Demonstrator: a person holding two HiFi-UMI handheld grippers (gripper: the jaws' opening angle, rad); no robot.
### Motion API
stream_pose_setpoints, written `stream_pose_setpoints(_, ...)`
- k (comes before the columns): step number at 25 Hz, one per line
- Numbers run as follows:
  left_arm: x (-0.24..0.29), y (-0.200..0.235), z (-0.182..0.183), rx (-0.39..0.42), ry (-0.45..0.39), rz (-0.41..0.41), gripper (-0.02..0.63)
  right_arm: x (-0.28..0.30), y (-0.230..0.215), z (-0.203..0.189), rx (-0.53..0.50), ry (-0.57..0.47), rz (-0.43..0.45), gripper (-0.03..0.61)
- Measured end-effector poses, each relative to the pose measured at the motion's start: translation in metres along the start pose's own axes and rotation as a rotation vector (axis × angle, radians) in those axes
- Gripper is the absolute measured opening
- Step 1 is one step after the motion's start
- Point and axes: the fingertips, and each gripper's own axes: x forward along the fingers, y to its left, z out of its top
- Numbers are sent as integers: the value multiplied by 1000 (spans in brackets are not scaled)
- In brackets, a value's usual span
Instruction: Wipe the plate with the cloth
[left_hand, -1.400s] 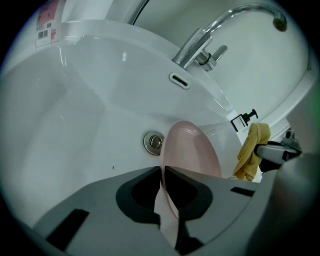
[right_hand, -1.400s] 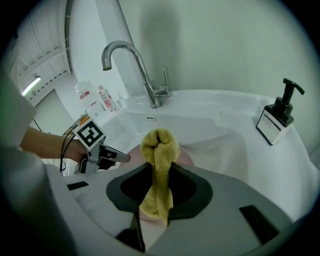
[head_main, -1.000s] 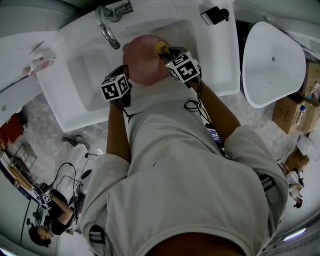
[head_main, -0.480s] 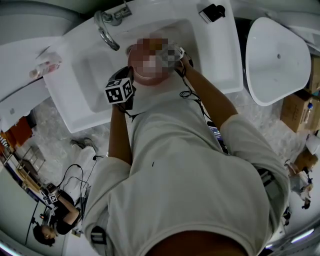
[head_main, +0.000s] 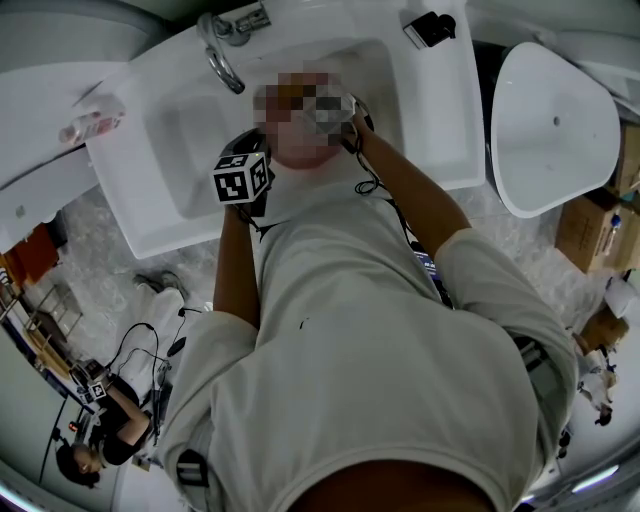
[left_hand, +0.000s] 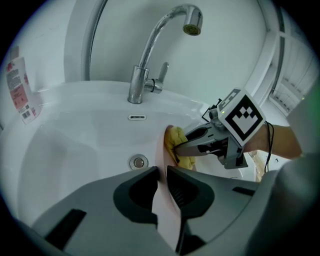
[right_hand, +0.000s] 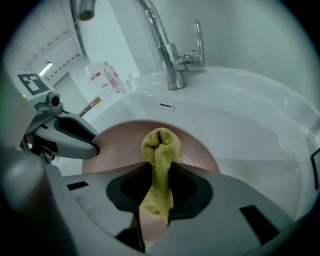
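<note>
A pink plate (right_hand: 112, 145) stands on edge over the white basin. My left gripper (left_hand: 161, 172) is shut on its near rim (left_hand: 162, 205). The right gripper (right_hand: 159, 172) is shut on a yellow cloth (right_hand: 160, 150), and the bunched end of the cloth presses against the plate's face. In the left gripper view the right gripper (left_hand: 179, 145) pushes the cloth (left_hand: 188, 160) against the plate's right side. In the head view the left gripper (head_main: 243, 178) sits at the plate's (head_main: 300, 156) left edge. A mosaic patch hides most of the plate and the right gripper there.
A chrome tap (left_hand: 150, 55) arches over the sink (head_main: 180, 130), with the drain (left_hand: 138, 162) below it. A labelled bottle (right_hand: 105, 77) stands on the sink's left ledge. A white tub (head_main: 550, 120) lies on the floor at the right, with boxes (head_main: 590, 230) beside it.
The right gripper with the cloth has moved farther over the plate, away from the body. The left gripper has hardly shifted.
</note>
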Motion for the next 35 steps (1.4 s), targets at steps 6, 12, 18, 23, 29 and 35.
stream_pose_setpoints(6, -2, 5, -5, -45, 2, -6, 72, 5, 42, 2, -101, -9, 84, 91)
stream_pose_setpoints(12, -2, 13, -8, -71, 3, 3, 72, 12, 77, -9, -169, -7, 178, 91)
stream_pose_setpoints(18, -6, 17, -14, -102, 10, 4, 75, 13, 104, -28, -196, 25, 266, 91)
stream_pose_setpoints(23, -9, 20, -20, -129, 10, 15, 76, 12, 122, -47, -280, 75, 317, 91)
stream_pose_setpoints(29, -10, 24, -30, -171, 33, 31, 75, 13, 131, -86, -510, 203, 346, 92)
stream_pose_setpoints(35, -10, 19, -33, -197, 25, 6, 74, 14, 102, -115, -503, 289, 321, 92)
